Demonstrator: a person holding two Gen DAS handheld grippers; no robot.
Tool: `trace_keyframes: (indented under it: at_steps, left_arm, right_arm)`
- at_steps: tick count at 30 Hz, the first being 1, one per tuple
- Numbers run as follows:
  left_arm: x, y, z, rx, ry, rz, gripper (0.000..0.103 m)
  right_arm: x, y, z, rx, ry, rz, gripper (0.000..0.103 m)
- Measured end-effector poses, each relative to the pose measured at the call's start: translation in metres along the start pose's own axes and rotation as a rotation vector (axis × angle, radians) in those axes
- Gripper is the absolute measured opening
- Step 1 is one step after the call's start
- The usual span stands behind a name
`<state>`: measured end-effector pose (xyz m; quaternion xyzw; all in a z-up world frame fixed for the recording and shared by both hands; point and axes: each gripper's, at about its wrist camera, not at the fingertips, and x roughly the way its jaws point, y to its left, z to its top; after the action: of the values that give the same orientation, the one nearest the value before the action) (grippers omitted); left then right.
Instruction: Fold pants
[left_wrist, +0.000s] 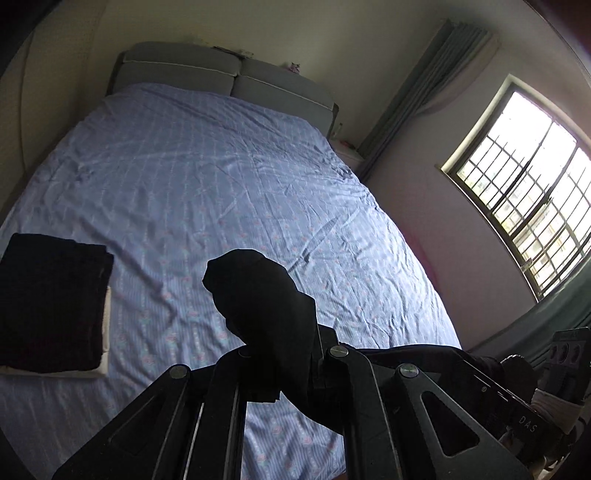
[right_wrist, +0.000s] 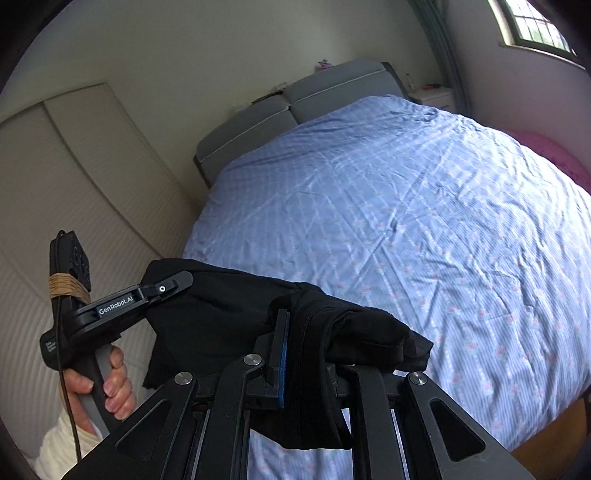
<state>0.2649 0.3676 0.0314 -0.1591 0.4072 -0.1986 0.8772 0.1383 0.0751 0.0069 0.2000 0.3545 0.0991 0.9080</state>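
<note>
The black pants (right_wrist: 229, 314) hang in the air above the near end of the bed (right_wrist: 406, 206), strung between the two tools. The right tool (right_wrist: 306, 354) is clamped on one bunch of the dark cloth, and the left tool (right_wrist: 173, 286), held in a hand (right_wrist: 110, 384) off to its left, is clamped on another. The stretch of cloth between them is the garment's held edge, running roughly crosswise to the bed's length, and the open blue sheet lies ahead of and below both tools. Laying the pants out flat likely means carrying that edge forward over the sheet; neither hand looks clearly nearer to it.

Only the left wrist view shows a folded dark stack (left_wrist: 51, 299) lying on the bed's left side, well apart from the left tool (left_wrist: 273, 354). Only the right wrist view shows both grips at once.
</note>
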Motion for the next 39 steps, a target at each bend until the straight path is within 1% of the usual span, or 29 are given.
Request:
trace_keyframes:
  at_steps: [2, 4, 9, 12, 14, 17, 20, 23, 25, 28, 31, 35, 36, 38, 39]
  left_arm:
    - [-0.035, 0.024, -0.005, -0.018, -0.024, 0.008, 0.010]
    - [-0.070, 0.051, -0.008, -0.022, -0.043, 0.011, 0.010]
    - [-0.150, 0.117, -0.022, -0.005, -0.057, 0.062, 0.010]
    - [-0.190, 0.158, -0.029, -0.042, -0.065, 0.099, 0.010]
    - [-0.212, 0.181, -0.034, -0.072, -0.082, 0.123, 0.010]
    - [-0.244, 0.210, -0.044, -0.126, -0.116, 0.144, 0.010]
    - [-0.270, 0.230, -0.053, -0.175, -0.145, 0.177, 0.010]
    - [-0.287, 0.245, -0.056, -0.200, -0.158, 0.200, 0.010]
    - [-0.296, 0.253, -0.055, -0.202, -0.181, 0.204, 0.010]
    - [-0.303, 0.269, -0.049, -0.212, -0.199, 0.182, 0.010]
    - [-0.301, 0.286, -0.033, -0.190, -0.190, 0.147, 0.010]
    - [-0.283, 0.316, 0.003, -0.127, -0.132, 0.062, 0.010]
    - [-0.276, 0.323, 0.015, -0.107, -0.109, 0.035, 0.010]
    - [-0.257, 0.339, 0.042, -0.083, -0.036, -0.013, 0.010]
    - [-0.247, 0.345, 0.056, -0.065, -0.006, -0.050, 0.010]
  right_arm:
    - [-0.004, 0.035, -0.009, -0.035, -0.002, 0.027, 0.012]
    - [-0.004, 0.068, -0.020, -0.039, -0.003, 0.049, 0.012]
    - [-0.004, 0.158, -0.063, -0.029, -0.022, 0.093, 0.012]
    - [0.004, 0.208, -0.087, -0.049, 0.012, 0.130, 0.012]
    - [0.010, 0.239, -0.100, -0.070, 0.053, 0.159, 0.012]
    - [0.018, 0.275, -0.114, -0.114, 0.097, 0.211, 0.012]
    - [0.025, 0.302, -0.123, -0.140, 0.124, 0.269, 0.012]
    - [0.032, 0.322, -0.129, -0.159, 0.143, 0.315, 0.012]
    - [0.036, 0.335, -0.131, -0.182, 0.152, 0.337, 0.012]
    - [0.041, 0.351, -0.133, -0.214, 0.139, 0.350, 0.012]
    - [0.050, 0.366, -0.137, -0.208, 0.135, 0.332, 0.012]
    - [0.061, 0.389, -0.138, -0.184, 0.108, 0.270, 0.012]
    - [0.065, 0.394, -0.138, -0.165, 0.098, 0.249, 0.012]
    - [0.075, 0.405, -0.138, -0.116, 0.072, 0.199, 0.012]
    - [0.080, 0.411, -0.138, -0.085, 0.062, 0.165, 0.012]
